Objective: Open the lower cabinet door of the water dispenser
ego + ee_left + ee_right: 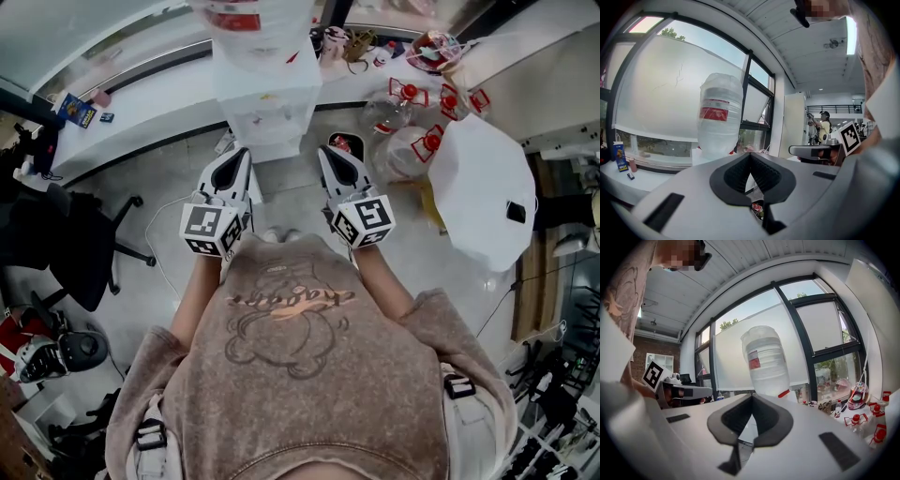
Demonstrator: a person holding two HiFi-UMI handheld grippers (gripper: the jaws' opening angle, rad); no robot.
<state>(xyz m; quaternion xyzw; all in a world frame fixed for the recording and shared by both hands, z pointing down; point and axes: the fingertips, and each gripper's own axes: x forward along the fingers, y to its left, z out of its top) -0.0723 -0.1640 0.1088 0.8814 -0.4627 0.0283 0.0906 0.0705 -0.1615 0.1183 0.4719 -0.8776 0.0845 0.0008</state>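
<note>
The white water dispenser (267, 98) stands in front of me against the window counter, with a large clear bottle (246, 14) upside down on top. Seen from above, only its top and upper front show, and the lower cabinet door is not visible. My left gripper (242, 157) and right gripper (328, 152) are held side by side, level, pointing at the dispenser and short of it. Both have their jaws together with nothing between them. The bottle (721, 115) rises beyond the left gripper (750, 154) and, as the same bottle (764, 362), beyond the right gripper (752, 397).
A black office chair (84, 244) stands at the left. Several empty bottles with red handles (412, 122) and a big white cover (483, 187) crowd the right. A cable (164, 253) lies on the floor. A person (824, 125) stands far back.
</note>
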